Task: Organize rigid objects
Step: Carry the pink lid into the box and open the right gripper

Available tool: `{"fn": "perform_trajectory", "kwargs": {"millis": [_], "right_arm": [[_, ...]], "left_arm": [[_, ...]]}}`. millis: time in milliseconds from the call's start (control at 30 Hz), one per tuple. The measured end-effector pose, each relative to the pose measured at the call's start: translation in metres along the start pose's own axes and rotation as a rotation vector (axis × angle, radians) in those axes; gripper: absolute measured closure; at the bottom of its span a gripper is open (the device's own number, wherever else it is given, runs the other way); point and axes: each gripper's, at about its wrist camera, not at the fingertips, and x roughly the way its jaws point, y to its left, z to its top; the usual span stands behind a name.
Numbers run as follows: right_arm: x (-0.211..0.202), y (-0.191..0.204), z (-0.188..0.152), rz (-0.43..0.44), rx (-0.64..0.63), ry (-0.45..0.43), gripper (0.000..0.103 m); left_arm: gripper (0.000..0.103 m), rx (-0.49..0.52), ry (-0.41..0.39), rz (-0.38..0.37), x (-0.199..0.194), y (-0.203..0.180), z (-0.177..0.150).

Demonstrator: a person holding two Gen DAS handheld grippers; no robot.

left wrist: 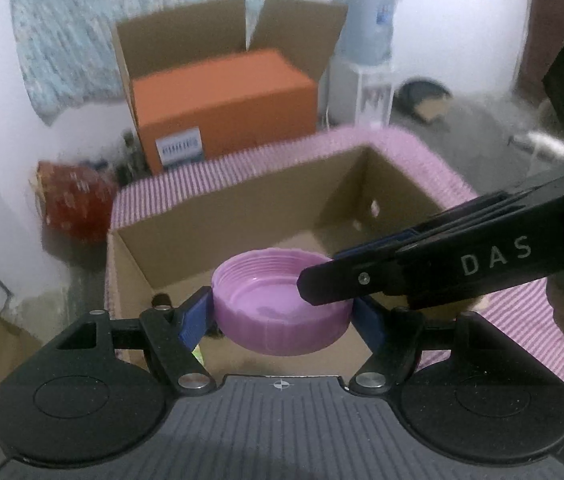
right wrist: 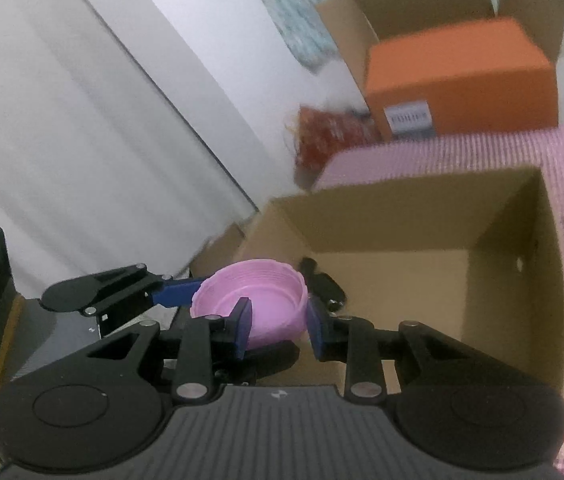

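A pink round lid (left wrist: 266, 312) hangs upside down, hollow side up, over the near edge of an open cardboard box (left wrist: 242, 216). My left gripper (left wrist: 282, 318) is shut on it, a blue pad pressed to each side of its wall. My right gripper (left wrist: 325, 270) reaches in from the right and pinches the lid's right rim. In the right wrist view the lid (right wrist: 242, 300) has its near wall between the blue pads of the right gripper (right wrist: 280, 326). The left gripper (right wrist: 250, 288) comes in from the left across it. The box (right wrist: 401, 220) lies beyond, its floor bare where visible.
The box sits on a pink striped cloth (left wrist: 421, 156). Behind it stands a bigger carton with an orange box (left wrist: 222, 96) inside, a red bag (left wrist: 74, 204) to its left and a water dispenser (left wrist: 365, 28) to its right. A white wall (right wrist: 62, 120) lies left.
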Motion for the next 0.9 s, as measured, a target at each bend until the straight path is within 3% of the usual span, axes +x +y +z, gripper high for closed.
{"fn": "perform_trajectory", "kwargs": {"millis": [233,467,700,900], "right_arm": [[0.058,-0.032,0.002,-0.025,0.074,0.185,0.071],[0.097,-0.047,-0.002,-0.054,0.101,0.307,0.071],[0.110,-0.050,-0.006,-0.064,0.119,0.339,0.071],[0.098,-0.049,-0.004,-0.056,0.137,0.297,0.071]], "left_arm": [[0.029,0.000,0.212,-0.019,0.052,0.010,-0.004],[0.028,0.021,0.340,-0.014,0.081,0.014,-0.006],[0.022,0.056,0.336,0.005,0.081,0.012,-0.007],[0.021,0.063,0.300,0.031,0.071,0.012,-0.004]]}}
